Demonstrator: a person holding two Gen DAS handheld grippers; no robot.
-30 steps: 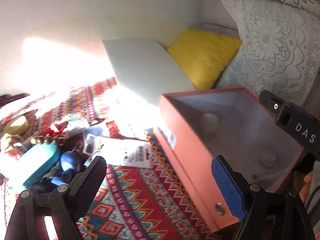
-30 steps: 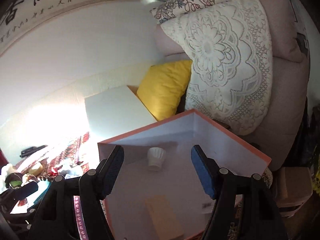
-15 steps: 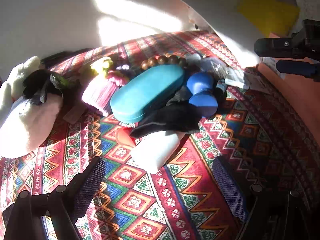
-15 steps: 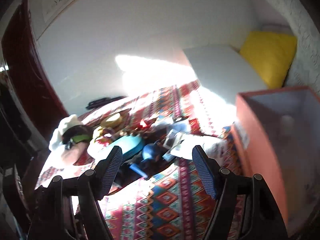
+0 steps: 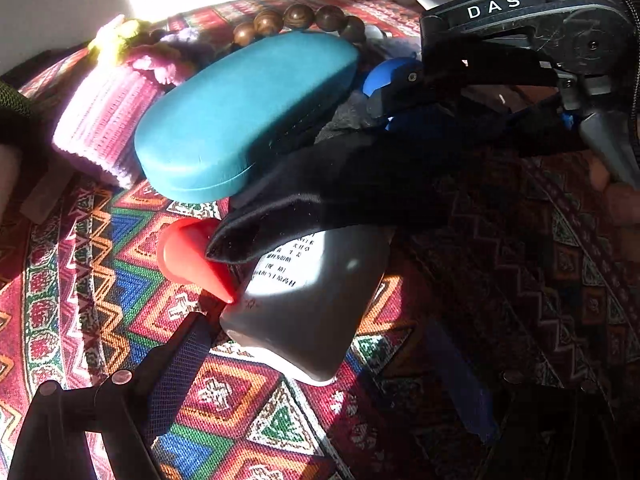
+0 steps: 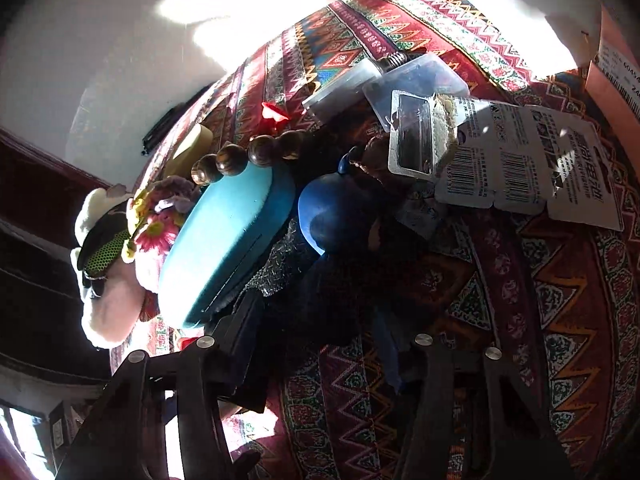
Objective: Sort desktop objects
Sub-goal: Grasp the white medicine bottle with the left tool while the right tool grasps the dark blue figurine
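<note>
Sunlit counter (image 5: 120, 280) under a patterned red woven cloth, crowded with objects.
Left gripper (image 5: 320, 364) fingers wide around the white red-capped bottle (image 5: 308, 304); right gripper (image 6: 320, 320) fingers closing around black fabric (image 6: 320, 280) beside the teal oval case (image 6: 228, 248).

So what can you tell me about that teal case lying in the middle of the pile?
The teal case is a long, rounded hard shell, like a glasses case, smooth and matte, shut along a dark seam on its side. It lies flat, angled across the patterned cloth. Wooden beads curve round its far end, a pink knitted piece sits against one side, and a black cloth lies against the other. No tongs touch it.
</note>
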